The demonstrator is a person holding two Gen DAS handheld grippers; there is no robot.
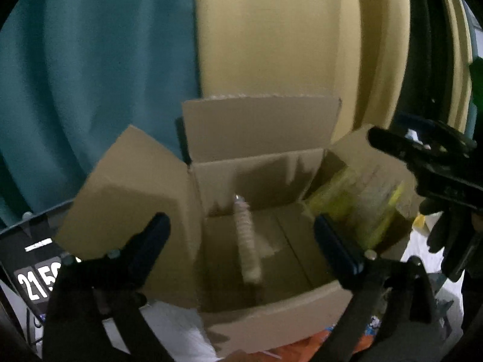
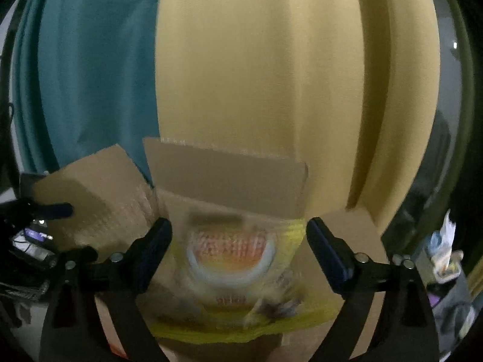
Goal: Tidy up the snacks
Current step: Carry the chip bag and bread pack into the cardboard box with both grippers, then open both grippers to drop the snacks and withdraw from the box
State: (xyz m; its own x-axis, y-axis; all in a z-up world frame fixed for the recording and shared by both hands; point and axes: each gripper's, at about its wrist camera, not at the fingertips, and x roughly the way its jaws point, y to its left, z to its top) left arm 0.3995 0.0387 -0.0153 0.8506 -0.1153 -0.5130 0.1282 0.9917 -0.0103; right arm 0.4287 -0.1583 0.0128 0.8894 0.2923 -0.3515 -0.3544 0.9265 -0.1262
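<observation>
Inside one open cardboard box (image 1: 271,310): one yellow snack bag (image 2: 241,277), one pale cracker sleeve (image 1: 249,241); left gripper (image 1: 241,241) and right gripper (image 2: 240,249) both spread, empty.

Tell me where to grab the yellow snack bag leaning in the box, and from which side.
Grip the yellow snack bag by its upper edge, coming down from above through the open cardboard box. It leans against the box's right wall, so only its top edge is free; the hand-held gripper's open jaws span it.

Tube (image 1: 248,241) in box (image 1: 271,316) — packet (image 1: 356,208) rightward
</observation>
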